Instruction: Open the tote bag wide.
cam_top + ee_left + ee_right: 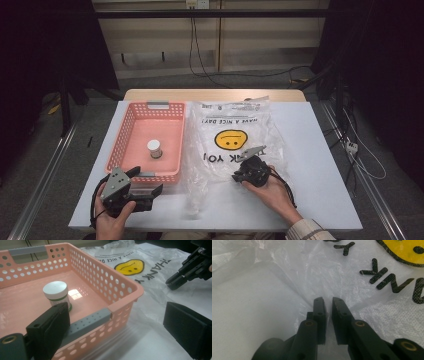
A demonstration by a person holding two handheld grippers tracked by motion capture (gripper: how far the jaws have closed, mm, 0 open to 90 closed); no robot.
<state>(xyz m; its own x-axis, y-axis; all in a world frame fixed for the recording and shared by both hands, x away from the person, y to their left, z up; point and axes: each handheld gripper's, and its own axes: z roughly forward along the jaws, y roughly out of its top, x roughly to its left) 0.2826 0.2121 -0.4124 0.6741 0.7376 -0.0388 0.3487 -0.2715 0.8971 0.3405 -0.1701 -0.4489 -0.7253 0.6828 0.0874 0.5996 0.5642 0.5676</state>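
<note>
A pink perforated basket (125,131) (126,287) stands on the left of the table, with a small white-capped bottle (154,148) (55,291) upright inside it. To its right lies a clear plastic bag (230,122) (155,272) (287,277) printed with a yellow smiley face. My left gripper (145,182) (117,330) is open at the basket's near right corner, one jaw over the rim by the grey handle, the other outside. My right gripper (237,176) (328,302) (175,282) rests on the bag's near part, its jaws pinched together on a puckered fold of film.
The white table (315,165) has bare room to the right of the bag and along its near edge. A second grey handle (157,105) sits on the basket's far rim. Cables run over the floor beyond the table.
</note>
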